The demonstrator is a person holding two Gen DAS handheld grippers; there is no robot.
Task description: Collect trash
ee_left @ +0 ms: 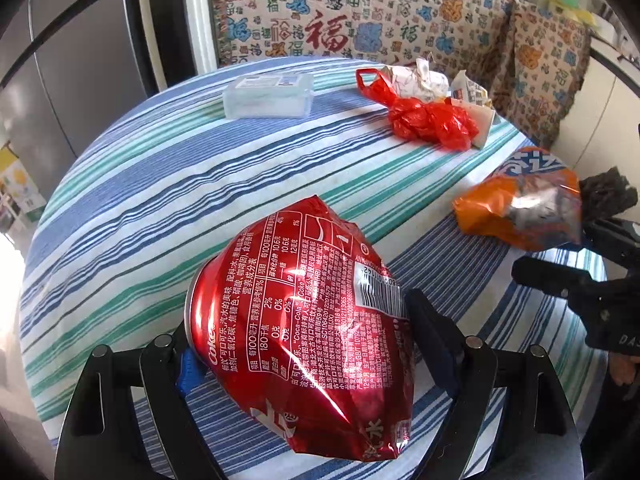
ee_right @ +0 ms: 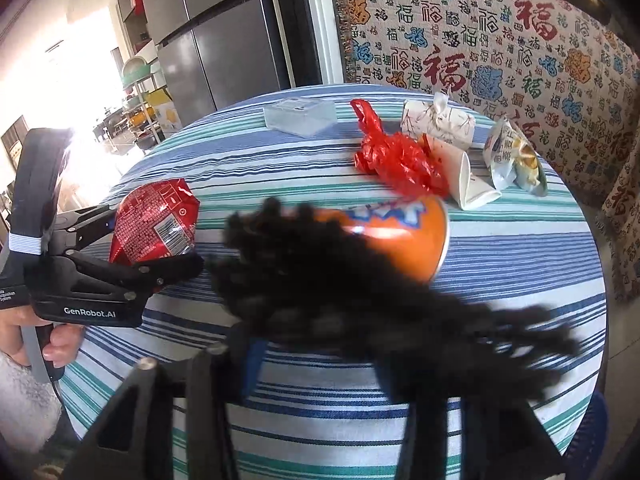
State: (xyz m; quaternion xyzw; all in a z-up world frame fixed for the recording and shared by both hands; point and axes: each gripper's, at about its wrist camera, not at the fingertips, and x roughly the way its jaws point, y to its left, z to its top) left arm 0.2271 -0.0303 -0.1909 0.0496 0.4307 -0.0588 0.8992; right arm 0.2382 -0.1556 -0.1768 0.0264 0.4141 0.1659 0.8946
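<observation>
A crushed red Coca-Cola can (ee_left: 304,312), dented thin metal, is clamped between the wide-set fingers of the left gripper (ee_left: 300,344) over the near part of the round striped tablecloth (ee_left: 160,184). Right of it lies a crumpled orange Fanta can (ee_left: 520,212). The right gripper (ee_right: 332,360) is smeared by a black fuzzy blur; its fingers seem parted, gripping nothing. Beyond the cans, open cloth reaches a clear plastic box (ee_left: 268,96), whose contents are unclear, and a knotted red plastic bag (ee_left: 424,116) with paper wrappers (ee_right: 440,124) at the far edge.
</observation>
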